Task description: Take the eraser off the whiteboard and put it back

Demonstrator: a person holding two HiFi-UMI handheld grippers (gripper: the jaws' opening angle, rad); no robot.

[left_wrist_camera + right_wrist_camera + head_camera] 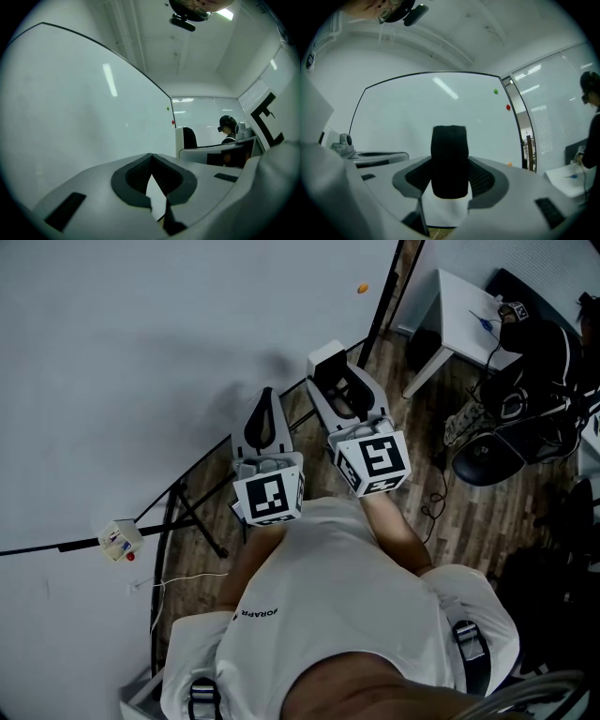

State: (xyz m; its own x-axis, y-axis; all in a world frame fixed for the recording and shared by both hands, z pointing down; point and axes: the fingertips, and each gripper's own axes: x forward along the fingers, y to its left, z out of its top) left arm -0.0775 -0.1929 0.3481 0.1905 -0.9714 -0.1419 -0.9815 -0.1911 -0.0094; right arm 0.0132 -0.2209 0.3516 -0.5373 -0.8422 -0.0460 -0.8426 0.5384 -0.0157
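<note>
Closest to the lens in the right gripper view, the grey plastic jaws of the right hand-held gripper (450, 161) are clamped on the eraser (449, 140), their ribbed black pads pressing its two long sides. The eraser stands upright between them and rises past the tips, held off the whiteboard (417, 112), which fills the background behind it.

It is a small rounded block. The face towards this camera is matte, fuzzy black felt, while the head view shows what looks like a white hard shell on its upper end.

It should handle as a light thing: stiff in the shell, soft and a little squashy on the felt, and neither slippery nor fragile. The best hold is the present one, across the narrow hard sides, which leaves one broad face free to meet the board. It probably clings by a magnet, so it may snap on once close.

At the lower middle of the left gripper view, the left hand-held gripper (151, 157) is empty, its jaw tips meeting.

The board is smooth, glossy white with a thin dark frame. A green magnet (495, 91) and a red magnet (508, 107) sit near its right edge. At the upper right of the head view, a white table (469, 306) stands on the wooden plank floor (469, 512).
</note>
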